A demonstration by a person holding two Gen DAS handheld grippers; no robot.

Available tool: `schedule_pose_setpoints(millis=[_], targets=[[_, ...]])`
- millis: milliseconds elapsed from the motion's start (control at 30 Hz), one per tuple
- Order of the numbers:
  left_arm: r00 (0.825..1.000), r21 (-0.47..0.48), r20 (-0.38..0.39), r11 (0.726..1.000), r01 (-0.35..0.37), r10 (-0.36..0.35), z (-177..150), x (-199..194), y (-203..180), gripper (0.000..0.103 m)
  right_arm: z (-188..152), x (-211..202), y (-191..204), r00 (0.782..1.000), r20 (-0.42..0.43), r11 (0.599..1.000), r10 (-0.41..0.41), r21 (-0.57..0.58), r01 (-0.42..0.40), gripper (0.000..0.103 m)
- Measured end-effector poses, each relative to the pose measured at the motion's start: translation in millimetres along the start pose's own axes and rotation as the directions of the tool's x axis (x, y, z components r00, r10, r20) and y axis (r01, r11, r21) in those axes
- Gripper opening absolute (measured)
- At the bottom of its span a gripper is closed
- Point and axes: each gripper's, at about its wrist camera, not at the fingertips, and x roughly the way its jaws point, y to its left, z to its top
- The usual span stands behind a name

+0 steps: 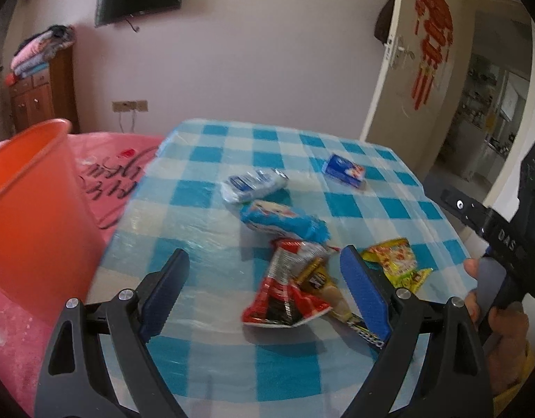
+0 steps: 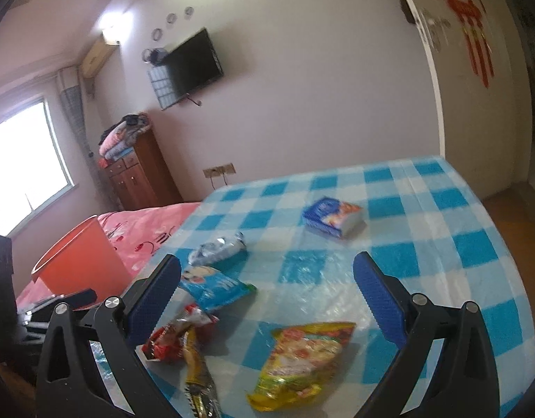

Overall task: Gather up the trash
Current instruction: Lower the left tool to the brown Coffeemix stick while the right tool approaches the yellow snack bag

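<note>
The red wrapper (image 1: 284,289) lies flat on the worktop (image 1: 354,174), inside the span of the left tongs (image 1: 264,278) and nearer their right-hand pad. Its long axis runs roughly along the pointing line of the left tongs, leaning slightly toward the left pad at the near end. A gold-and-black sachet (image 1: 319,278) lies against its right side, partly hidden by that pad. The left tongs stand spread wide and hold nothing; no pad presses on any wrapper.

The yellow wrapper (image 2: 298,362) lies between the pads of the right tongs (image 2: 267,289), below and slightly nearer than their tips. Its long axis slants from the far right toward the near left. The right tongs also stand spread and empty.

Judgement: the left hand is better placed for the red wrapper, the right hand for the yellow one.

Ahead of both tongs lie a light-blue cartoon packet (image 1: 284,223), a crumpled white-and-blue packet (image 1: 253,184) and, farthest, a blue box (image 1: 344,170), well apart from the rest.

The orange bin (image 1: 34,209) stands off the worktop to the left of the left tongs, beside the pink bed (image 1: 107,174). The worktop between the red wrapper and that edge is bare, giving open room for a leftward carry. The right-hand edge lies near the yellow wrapper.
</note>
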Motion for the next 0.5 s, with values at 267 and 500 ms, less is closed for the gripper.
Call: schedule_pose_setpoints(millis=[267, 500], targets=[[0.996, 0.000, -0.071, 0.999, 0.045, -0.045, -9, 23, -14, 0.089, -6, 1, -34, 0.998, -0.048, 0.998, -0.037, 0.056, 0.040, 0.098], [0.992, -0.008, -0.123, 1.000, 0.014, -0.015, -17, 34, -26, 0.089, -10, 3, -61, 0.993, -0.120, 0.992, -0.002, 0.128, 0.018, 0.098]])
